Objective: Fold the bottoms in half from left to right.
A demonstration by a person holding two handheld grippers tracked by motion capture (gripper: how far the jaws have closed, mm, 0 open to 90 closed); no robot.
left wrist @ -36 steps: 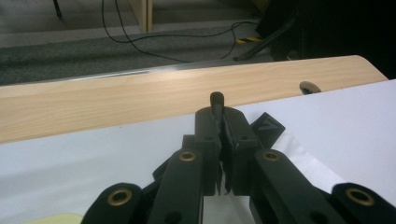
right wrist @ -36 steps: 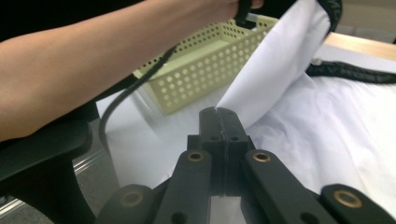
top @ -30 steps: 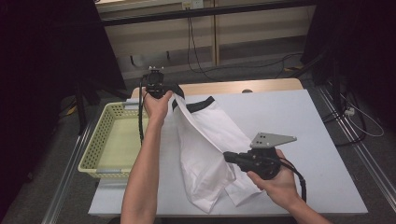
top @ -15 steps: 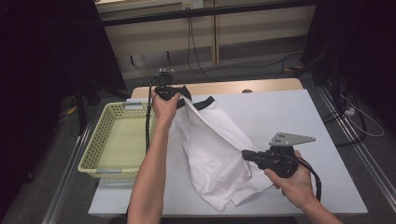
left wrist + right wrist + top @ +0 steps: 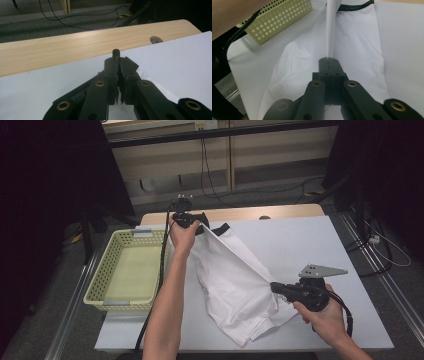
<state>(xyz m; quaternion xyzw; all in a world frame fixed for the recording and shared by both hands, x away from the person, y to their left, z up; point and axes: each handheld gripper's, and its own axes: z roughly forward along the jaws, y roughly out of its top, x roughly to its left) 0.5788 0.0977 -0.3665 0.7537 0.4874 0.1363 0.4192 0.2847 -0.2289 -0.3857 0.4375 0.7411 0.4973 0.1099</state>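
- The white garment (image 5: 235, 285) lies across the middle of the white surface (image 5: 310, 245). One edge is lifted and pulled taut between the two grippers; the rest sits crumpled towards the near side.
- The left gripper (image 5: 201, 222) is at the far left, beside the black-trimmed hem (image 5: 220, 227). Its fingers (image 5: 113, 72) are clamped shut on a thin sliver of cloth.
- The right gripper (image 5: 274, 287) is at the near right. Its fingers (image 5: 329, 66) are pressed together on the raised fold, which rises straight ahead of them.
- Risk: both holds appear to take very little fabric. Any further tension along the taut edge could pull the cloth free at either end, most likely the left.
- Risk: the loose bulk near the front edge could drag or slide off the surface if the garment is lifted unevenly.
- Risk: the yellow basket (image 5: 107, 292) stands just left of the garment. A sweep that way could catch its rim, and the left gripper's trailing cable (image 5: 162, 265) could snag there too.
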